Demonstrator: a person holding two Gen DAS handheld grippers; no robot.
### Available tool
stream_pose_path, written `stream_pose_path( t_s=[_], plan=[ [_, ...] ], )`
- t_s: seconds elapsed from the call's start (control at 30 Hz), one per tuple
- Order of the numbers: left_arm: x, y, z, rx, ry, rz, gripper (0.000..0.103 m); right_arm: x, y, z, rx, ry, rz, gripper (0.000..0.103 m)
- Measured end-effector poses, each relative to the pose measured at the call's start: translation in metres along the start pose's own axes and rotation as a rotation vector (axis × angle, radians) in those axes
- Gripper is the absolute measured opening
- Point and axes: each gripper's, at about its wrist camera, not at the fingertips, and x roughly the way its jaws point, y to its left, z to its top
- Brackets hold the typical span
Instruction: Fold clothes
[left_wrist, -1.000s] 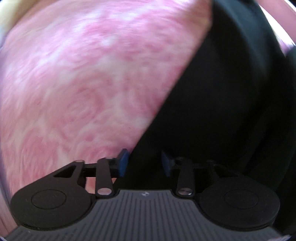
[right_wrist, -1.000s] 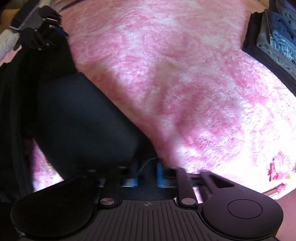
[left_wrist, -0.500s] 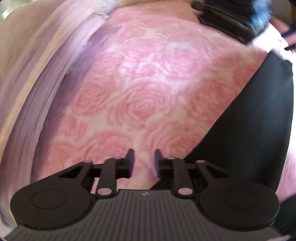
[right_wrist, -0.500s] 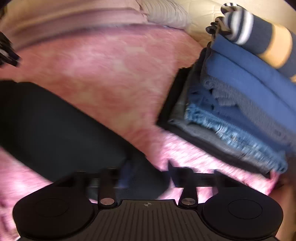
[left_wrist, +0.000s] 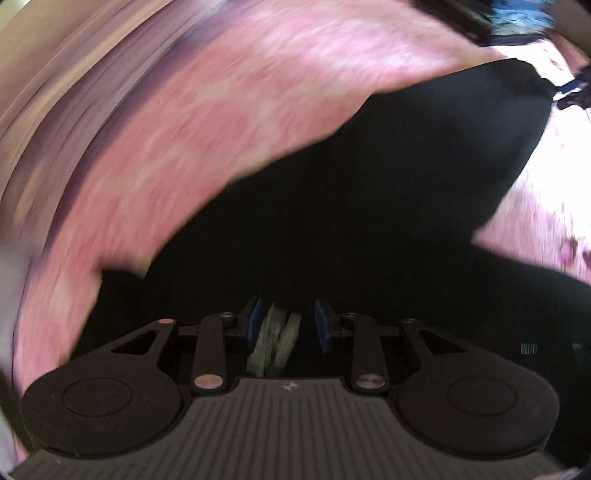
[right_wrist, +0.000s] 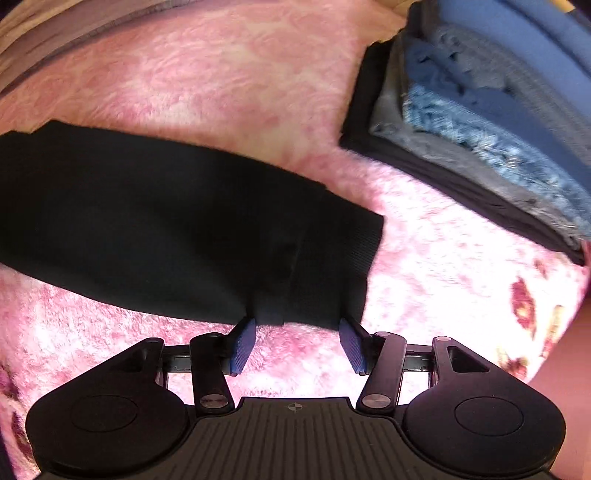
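black garment (right_wrist: 177, 218) long axis runs leftward from the spread, empty right gripper (right_wrist: 297, 341); left gripper (left_wrist: 286, 325) released above it.

Home bedroom: pink rose-patterned fleece blanket (right_wrist: 229, 74) covering bed, stack of folded clothes (right_wrist: 491, 122) on it.

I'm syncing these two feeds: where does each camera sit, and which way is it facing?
Left wrist: on the left gripper, looking along its open blue pads over the black garment on the pink blanket.
Right wrist: on the right gripper, open at the black garment's cuff, facing the folded stack.
Shared: garment, blanket, stack.
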Motion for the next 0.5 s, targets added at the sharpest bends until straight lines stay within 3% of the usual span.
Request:
stream_pose_path(
  t_s=[0.1, 0.23, 0.5],
  plan=[
    [-0.023, 0.01, -0.051, -0.117, 0.061, 0.059, 0.029, -0.018, 0.014, -0.002, 0.028, -0.029, 0.052, 0.054],
    [-0.058, 0.023, -0.129, -0.278, 0.139, 0.128, 0.031, -0.037, 0.065, -0.005, -0.011, -0.031, 0.176, 0.054],
    [-0.148, 0.05, -0.319, -0.497, 0.202, 0.261, 0.04, -0.072, 0.226, -0.029, -0.212, -0.024, 0.39, 0.054]
  ],
)
